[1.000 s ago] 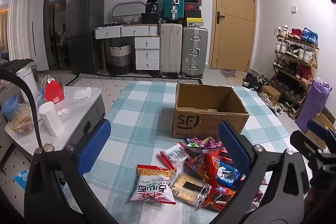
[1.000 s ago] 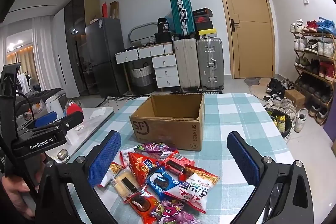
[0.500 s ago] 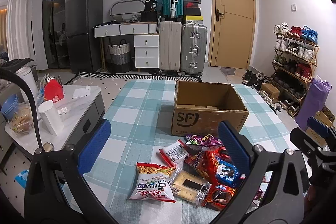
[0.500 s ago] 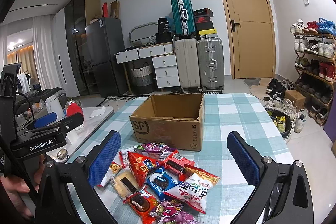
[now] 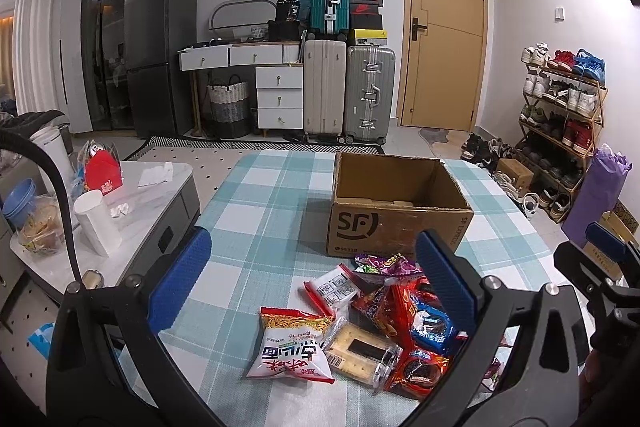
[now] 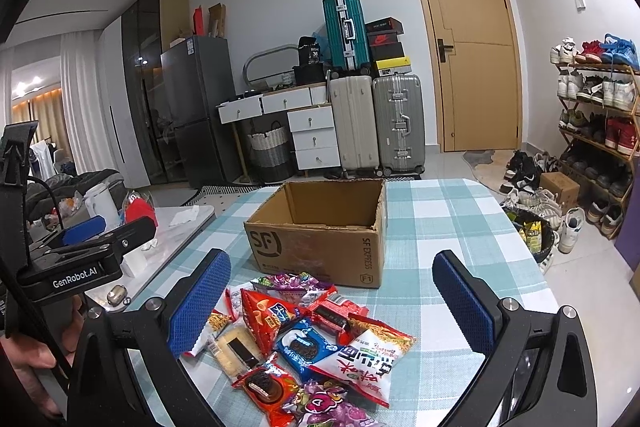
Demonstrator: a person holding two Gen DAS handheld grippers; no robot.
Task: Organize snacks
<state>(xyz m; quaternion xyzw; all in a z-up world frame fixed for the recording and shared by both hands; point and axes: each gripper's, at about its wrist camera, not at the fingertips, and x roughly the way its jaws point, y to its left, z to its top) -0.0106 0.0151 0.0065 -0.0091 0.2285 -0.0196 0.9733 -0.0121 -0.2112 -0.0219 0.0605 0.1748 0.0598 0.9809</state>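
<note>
Nothing packed yet: cardboard box [image 5: 400, 211] sits empty on the tabletop [image 5: 264, 195], snack packets [image 6: 304, 343] heaped just before it, left tongs [image 5: 320, 287] and right tongs [image 6: 332, 303] both released, empty.

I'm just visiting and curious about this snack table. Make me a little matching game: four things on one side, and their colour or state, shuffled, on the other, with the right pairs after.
Things:
1. cardboard box
2. cookie packet
3. noodle packet
4. right gripper

Colour or state:
A. white wrapper with red lettering
B. open, holding nothing
C. blue wrapper
D. brown, top open, no snacks visible inside

Pairs: 1-D, 2-C, 3-A, 4-B
</note>
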